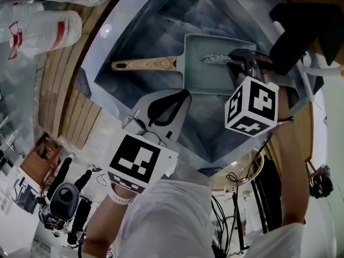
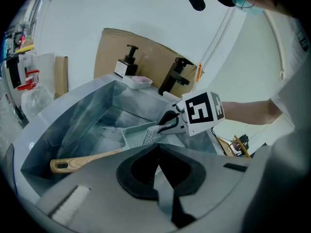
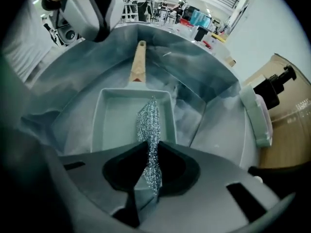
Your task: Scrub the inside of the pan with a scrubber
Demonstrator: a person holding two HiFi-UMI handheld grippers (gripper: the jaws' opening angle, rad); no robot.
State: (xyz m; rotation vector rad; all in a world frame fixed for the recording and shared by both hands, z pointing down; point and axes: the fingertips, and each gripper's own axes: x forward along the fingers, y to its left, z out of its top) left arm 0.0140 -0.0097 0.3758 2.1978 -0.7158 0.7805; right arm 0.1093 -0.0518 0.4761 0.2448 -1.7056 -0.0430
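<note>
Right gripper view shows the right gripper (image 3: 148, 154) clamped on a silvery wire-mesh scrubber (image 3: 148, 125), whose free end reaches forward over the square grey pan with a pale wooden handle (image 3: 116, 115). The pan lies flat on the floor of the grey metal sink (image 3: 209, 96), straight ahead of and below the scrubber. Its long axis runs away from this gripper, and the handle (image 3: 138, 64) points toward the sink's left edge as the head view has it. Whether the mesh touches the pan floor I cannot tell; it looks just above, so a short drop should bring contact. The left gripper (image 2: 158, 152) has its jaws together on nothing and hovers over the sink's near edge, apart from the handle and farther from the pan. Nothing lies between scrubber and pan. A black tap (image 2: 174, 79), a pump bottle (image 2: 127, 64) and a soap dish (image 2: 137, 82) stand round the sink's far right corner. Clear plastic bottles (image 1: 45, 28) lie beyond its left edge.
</note>
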